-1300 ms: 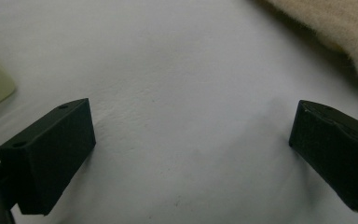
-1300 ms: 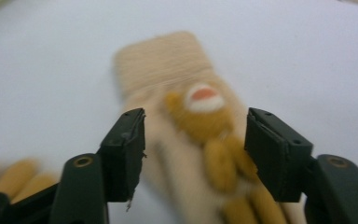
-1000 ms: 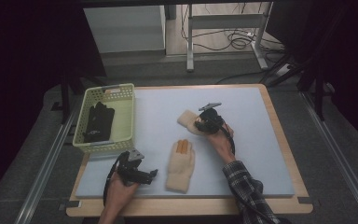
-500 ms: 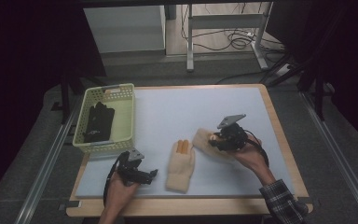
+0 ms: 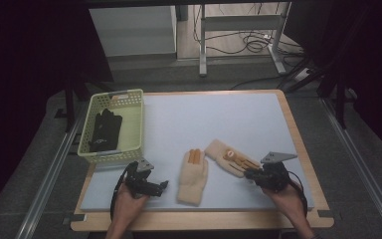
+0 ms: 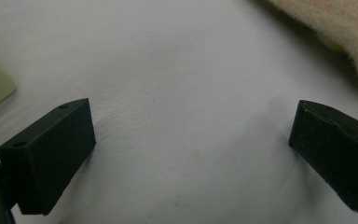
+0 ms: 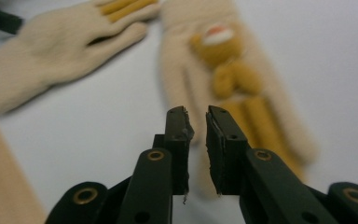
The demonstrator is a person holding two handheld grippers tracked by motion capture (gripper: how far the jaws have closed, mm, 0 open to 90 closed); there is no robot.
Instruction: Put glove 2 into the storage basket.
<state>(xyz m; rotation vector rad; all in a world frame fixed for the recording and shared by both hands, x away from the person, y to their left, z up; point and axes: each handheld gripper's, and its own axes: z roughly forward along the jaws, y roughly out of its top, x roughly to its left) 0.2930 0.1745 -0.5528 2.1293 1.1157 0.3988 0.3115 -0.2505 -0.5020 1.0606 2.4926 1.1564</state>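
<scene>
Two cream knitted gloves lie side by side on the pale blue mat. One glove (image 5: 193, 177) (image 7: 60, 51) has orange fingers. The other, a bear-patterned glove (image 5: 227, 157) (image 7: 223, 60), lies flat with its fingers pointing at my right gripper (image 5: 249, 174) (image 7: 199, 116). That gripper's jaws have just been closing and stand a narrow slit apart over a glove fingertip. I see nothing pinched between them. My left gripper (image 5: 162, 185) (image 6: 191, 149) rests wide open on bare mat just left of the orange-fingered glove.
A pale green basket (image 5: 129, 102) at the mat's left edge holds a black glove (image 5: 104, 130). The mat sits on a wooden table (image 5: 303, 149). A white cabinet and a metal stand with cables are beyond the far edge.
My right gripper moved from the middle of the mat toward the near right corner. The bear glove came with it and now lies stretched flat beside the other glove. The left gripper stayed still.
</scene>
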